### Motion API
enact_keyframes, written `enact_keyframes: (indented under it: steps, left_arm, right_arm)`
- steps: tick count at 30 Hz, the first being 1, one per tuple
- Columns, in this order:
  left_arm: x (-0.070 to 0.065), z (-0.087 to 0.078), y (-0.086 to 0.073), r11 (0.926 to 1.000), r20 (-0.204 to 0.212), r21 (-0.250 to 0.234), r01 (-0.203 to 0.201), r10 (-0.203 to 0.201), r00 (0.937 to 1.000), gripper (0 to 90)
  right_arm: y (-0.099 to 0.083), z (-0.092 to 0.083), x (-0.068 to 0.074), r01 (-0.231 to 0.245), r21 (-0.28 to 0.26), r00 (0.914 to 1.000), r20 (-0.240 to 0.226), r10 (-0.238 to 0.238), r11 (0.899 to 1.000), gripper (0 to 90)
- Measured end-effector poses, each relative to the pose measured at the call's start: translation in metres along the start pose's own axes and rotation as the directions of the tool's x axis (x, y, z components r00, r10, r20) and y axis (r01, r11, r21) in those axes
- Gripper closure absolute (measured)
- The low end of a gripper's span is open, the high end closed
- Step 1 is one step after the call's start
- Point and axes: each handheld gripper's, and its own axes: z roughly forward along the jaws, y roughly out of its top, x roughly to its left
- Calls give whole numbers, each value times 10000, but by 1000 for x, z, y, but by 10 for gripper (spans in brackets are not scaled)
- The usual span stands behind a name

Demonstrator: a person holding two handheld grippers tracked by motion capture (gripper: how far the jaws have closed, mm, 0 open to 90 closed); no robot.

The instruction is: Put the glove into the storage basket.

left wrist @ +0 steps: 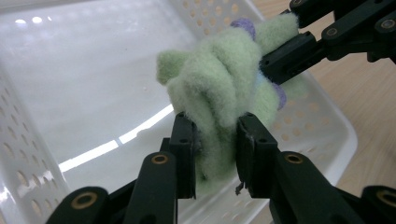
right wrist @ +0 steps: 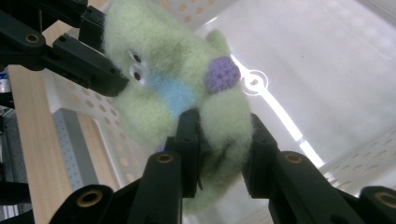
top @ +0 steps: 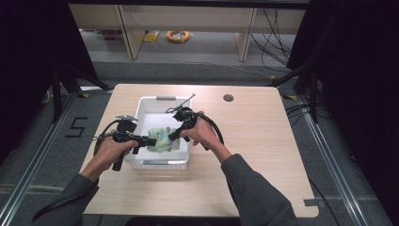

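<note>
A fuzzy light-green soft toy [top: 161, 139] with purple knobs and a pale blue patch hangs over the white perforated basket [top: 149, 104], held from both sides. My left gripper [top: 151, 141] is shut on the toy's [left wrist: 219, 88] left end, its jaws pinching the fleece. From the right, my right gripper [top: 170, 137] is shut on the toy's [right wrist: 163, 93] other end. In the left gripper view the left gripper [left wrist: 215, 154] squeezes a fold, and the other gripper's jaws reach in from the upper right. The right gripper [right wrist: 219, 154] clamps the toy's lower limb.
The basket's inside [left wrist: 84, 84] under the toy is bare white plastic. It stands on a light wooden table [top: 263, 136] with a round cable hole [top: 228, 98] at the back right. Black curtains and stands flank the table; shelving stands beyond it.
</note>
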Motion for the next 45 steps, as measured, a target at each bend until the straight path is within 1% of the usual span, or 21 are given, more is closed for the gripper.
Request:
enact_keyframes:
  steps: [3, 4, 5, 6, 7, 8, 13, 14, 18, 20, 25, 29, 30, 31, 32, 35, 38, 39, 41, 42, 45]
  left_arm:
    - [3, 3, 0, 9999, -39, 147, 56, -56, 10000, 699]
    - [4, 4, 0, 9998, -52, 180, 87, -86, 9999, 698]
    - [6, 5, 0, 9997, -80, 226, 67, -66, 9999, 698]
    - [7, 6, 0, 9997, -100, 193, 113, -111, 9999, 698]
    - [7, 7, 0, 9998, -147, 130, 180, -178, 9997, 697]
    - [8, 7, 0, 9996, -130, 203, 186, -183, 9997, 697]
    - [9, 12, -2, 9990, -323, 397, 203, -190, 9993, 695]
    - [10, 11, -1, 9982, -363, 569, 189, -168, 9992, 695]
    - [11, 12, 0, 9977, -357, 623, 264, -242, 9991, 694]
    - [13, 11, 1, 9964, -383, 848, -17, 50, 9993, 693]
    - [13, 14, 2, 9948, -430, 1017, 31, 13, 9991, 688]
    - [13, 17, 2, 9942, -536, 1074, 93, -36, 9986, 687]
    - [13, 17, 3, 9936, -542, 1126, 81, -20, 9985, 687]
    - [12, 18, 2, 9945, -543, 1025, 207, -152, 9984, 687]
    - [11, 18, 2, 9943, -613, 1054, 165, -101, 9981, 687]
    - [12, 18, 3, 9929, -646, 1186, 11, 66, 9979, 704]
    - [12, 21, 2, 9938, -698, 1099, 171, -95, 9975, 703]
    - [14, 21, 1, 9915, -678, 1299, 56, 33, 9977, 702]
    - [13, 24, 0, 9926, -807, 1196, 185, -89, 9967, 692]
    - [14, 24, 0, 9908, -847, 1351, 52, 63, 9964, 685]
    - [14, 24, 1, 9892, -971, 1467, 72, 71, 9952, 634]
  right_arm:
    - [1, 4, -1, -138, 143, 9995, -272, 142, 9998, 721]
    - [1, 6, -4, 36, 94, 9998, -211, -34, 9999, 721]
    - [2, 6, -3, -15, 112, 10000, 85, 14, 9999, 720]
    - [2, 7, -2, -188, 202, 9998, 27, 188, 9996, 719]
    - [2, 9, -4, -119, 163, 9999, -85, 121, 9998, 719]
    - [2, 9, -3, -152, 204, 9998, 140, 150, 9997, 718]
    - [3, 15, -3, -151, 378, 9993, 337, 138, 9992, 717]
    - [4, 16, -3, -111, 422, 9994, 331, 97, 9990, 717]
    - [4, 18, -4, -172, 442, 9992, 361, 156, 9989, 716]
    - [4, 18, -3, -271, 446, 9990, 373, 255, 9986, 714]
    - [4, 21, -4, -363, 583, 9981, 521, 333, 9976, 709]
    - [4, 24, -7, -397, 617, 9982, 465, 369, 9973, 708]
    - [4, 24, -6, -560, 684, 9973, 505, 526, 9961, 707]
    - [4, 25, -6, -539, 699, 9974, 520, 504, 9961, 705]
    - [4, 25, -6, -405, 723, 9977, 579, 363, 9966, 704]
    - [4, 27, -6, -432, 745, 9975, 589, 389, 9963, 699]
    - [3, 31, -6, -605, 868, 9967, 585, 556, 9944, 693]
    - [3, 33, -6, -559, 939, 9966, 662, 498, 9940, 684]
    - [4, 34, -4, -517, 1005, 9949, 917, 425, 9936, 667]
    - [4, 35, -4, -285, 1106, 9949, 992, 175, 9935, 658]
    - [4, 36, -1, -251, 1295, 9920, 1256, 87, 9913, 627]
